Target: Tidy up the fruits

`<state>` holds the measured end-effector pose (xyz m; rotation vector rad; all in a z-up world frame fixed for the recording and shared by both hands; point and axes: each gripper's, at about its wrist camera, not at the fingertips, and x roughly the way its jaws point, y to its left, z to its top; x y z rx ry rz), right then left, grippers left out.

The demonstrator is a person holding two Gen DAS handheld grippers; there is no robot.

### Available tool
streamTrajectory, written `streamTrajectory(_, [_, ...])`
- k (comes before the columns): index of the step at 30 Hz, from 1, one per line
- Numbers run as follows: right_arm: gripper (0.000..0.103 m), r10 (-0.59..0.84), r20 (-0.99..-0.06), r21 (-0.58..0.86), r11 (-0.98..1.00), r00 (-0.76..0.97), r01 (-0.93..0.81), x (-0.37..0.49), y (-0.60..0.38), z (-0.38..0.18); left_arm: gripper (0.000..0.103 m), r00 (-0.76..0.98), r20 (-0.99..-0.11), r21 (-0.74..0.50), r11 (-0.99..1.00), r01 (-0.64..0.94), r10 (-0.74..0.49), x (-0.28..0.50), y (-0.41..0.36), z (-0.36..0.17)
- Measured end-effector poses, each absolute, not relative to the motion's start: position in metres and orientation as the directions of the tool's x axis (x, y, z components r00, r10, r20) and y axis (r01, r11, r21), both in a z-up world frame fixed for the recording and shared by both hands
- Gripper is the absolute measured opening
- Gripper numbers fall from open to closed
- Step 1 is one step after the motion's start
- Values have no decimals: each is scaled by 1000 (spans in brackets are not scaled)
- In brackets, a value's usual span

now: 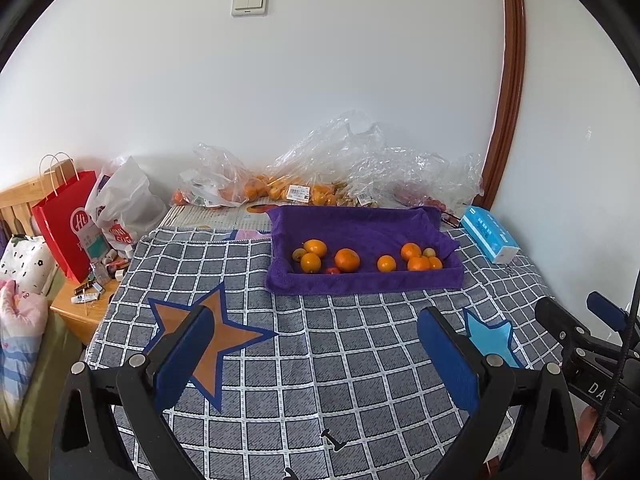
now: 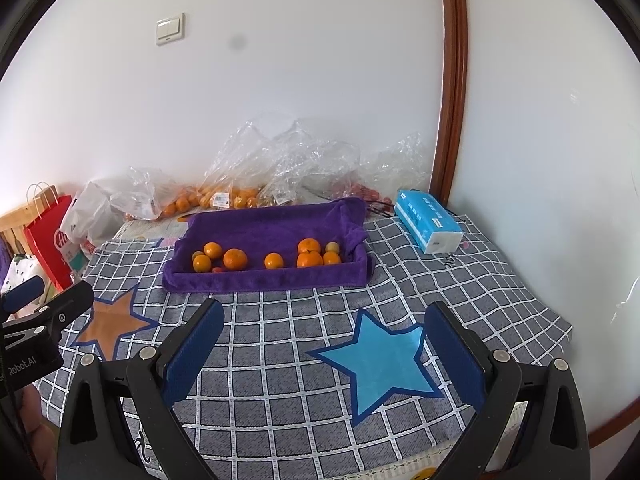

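The left tool (image 1: 316, 356) hangs wide open and empty above the grey checked cloth (image 1: 320, 360) covering the desk. Beyond it, the purple towel-lined tray (image 1: 360, 284) holds round orange citrus fruits: one cluster (image 1: 314, 256) at its left end, a single fruit (image 1: 386, 263) midway, another cluster (image 1: 420, 258) at its right. The right tool (image 2: 324, 352) is likewise wide open and empty. This layout fits sorting either pending or finished; any pick requires reaching forward.
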<state>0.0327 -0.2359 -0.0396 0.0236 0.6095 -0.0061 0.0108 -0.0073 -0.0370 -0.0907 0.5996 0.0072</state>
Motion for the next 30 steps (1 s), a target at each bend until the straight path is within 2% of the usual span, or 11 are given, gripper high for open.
streamTrajectory(30, [99, 8, -569, 31, 999, 822, 12, 30, -236, -37, 102, 831, -556, -78, 996, -37, -13, 8, -9, -34])
